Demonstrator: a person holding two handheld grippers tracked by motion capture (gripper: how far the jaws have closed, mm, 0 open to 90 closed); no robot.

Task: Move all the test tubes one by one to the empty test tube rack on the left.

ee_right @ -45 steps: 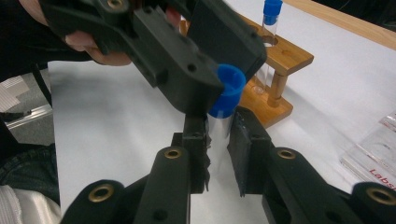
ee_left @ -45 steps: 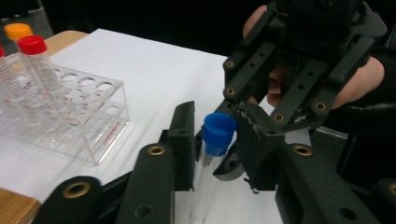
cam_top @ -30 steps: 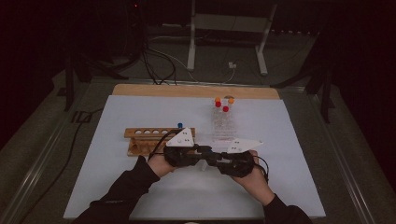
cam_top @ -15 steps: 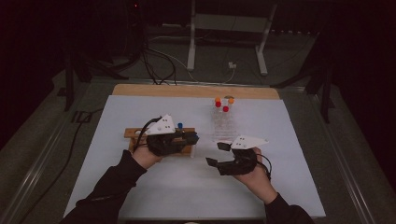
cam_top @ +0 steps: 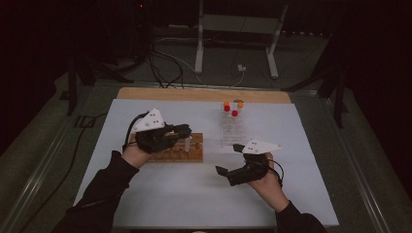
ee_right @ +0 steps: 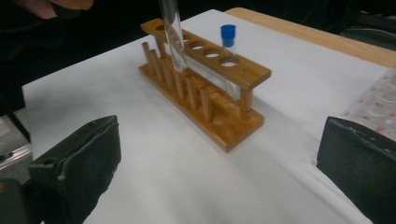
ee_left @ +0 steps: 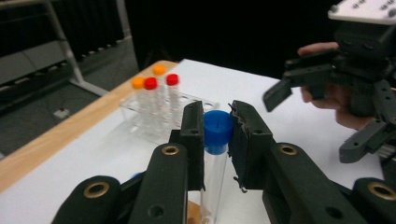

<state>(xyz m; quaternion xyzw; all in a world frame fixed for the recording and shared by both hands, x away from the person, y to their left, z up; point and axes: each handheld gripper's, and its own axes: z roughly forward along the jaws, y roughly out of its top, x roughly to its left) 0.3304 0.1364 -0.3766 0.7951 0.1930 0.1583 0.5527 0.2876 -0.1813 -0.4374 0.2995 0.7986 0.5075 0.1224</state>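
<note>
The left gripper [cam_top: 180, 131] has its fingers [ee_left: 194, 135] clamped on a clear tube [ee_left: 215, 154] with a blue cap, gripping it just under and at the cap. In the high view this tube hangs upright above the wooden rack [cam_top: 177, 149], its lower end close over the holes; the right gripper view shows the glass tube [ee_right: 173, 32] slanting down toward one of the rack's [ee_right: 205, 88] top holes, but I cannot tell whether it has entered. A second blue-capped tube [ee_right: 228, 39] stands in the rack nearer its far end. The right gripper [cam_top: 227, 160] sits low over the white surface [cam_top: 170, 194], well apart from the rack, its fingers [ee_right: 77, 158] having just been opening and now spread wide with nothing between them. Beyond, a clear rack [cam_top: 232, 128] holds tubes with red and orange caps [ee_left: 150, 83]
</note>
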